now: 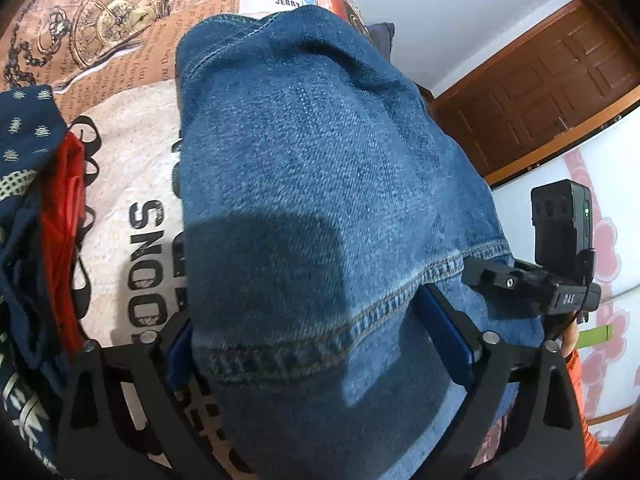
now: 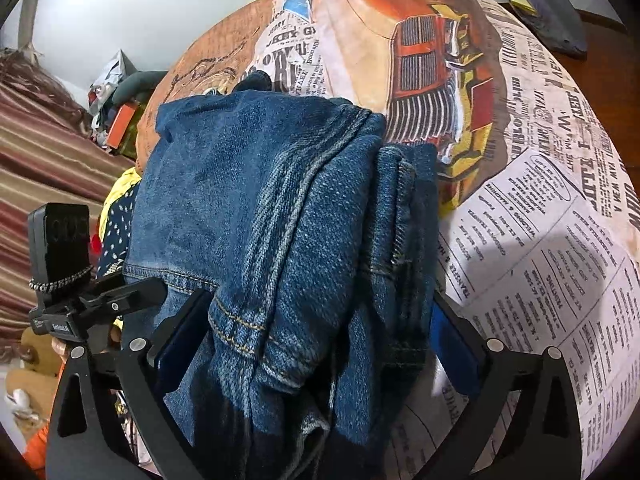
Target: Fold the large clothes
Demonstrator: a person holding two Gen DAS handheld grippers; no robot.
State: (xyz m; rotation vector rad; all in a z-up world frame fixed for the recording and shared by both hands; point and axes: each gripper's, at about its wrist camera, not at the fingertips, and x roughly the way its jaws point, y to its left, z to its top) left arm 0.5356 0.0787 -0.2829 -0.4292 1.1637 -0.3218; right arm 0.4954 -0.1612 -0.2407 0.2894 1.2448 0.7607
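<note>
1. We have the folded blue denim garment (image 1: 320, 184) lying on the bed's printed cover with newspaper, pocket-watch and orange-car pictures (image 2: 540, 208), and it fills the middle of both wrist views.

2. The left gripper (image 1: 320, 344) has its jaws spread wide. A stitched seam of the denim runs between the blue pads (image 1: 444, 324), but the pads do not appear to press on it, so we judge nothing is pinched there.

3. The right gripper (image 2: 316, 340) also has its jaws spread, with the thick stacked edge of the denim, several layers and a hem, sitting between them and seemingly loose.

4. We judge the step in hand to be setting the fold down and letting go, or choosing fresh pinch points for 1 more fold. We cannot tell which from these views alone.

5. To do it well, we would draw both grippers back along their own line, not sideways, so the pads do not drag the top layer and spoil the fold.

6. If another fold is due, we would pinch all the layers at the stacked edge together. Catching only the top layer would let the lower ones slide apart.

7. A heap of other clothes, dark blue patterned and red fabric (image 1: 44, 200), lies just beside the denim on the left gripper's side, and we should keep the jaws clear of it.

8. Denim is stiff and heavy, so we expect the fold to hold once pressed flat.
</note>
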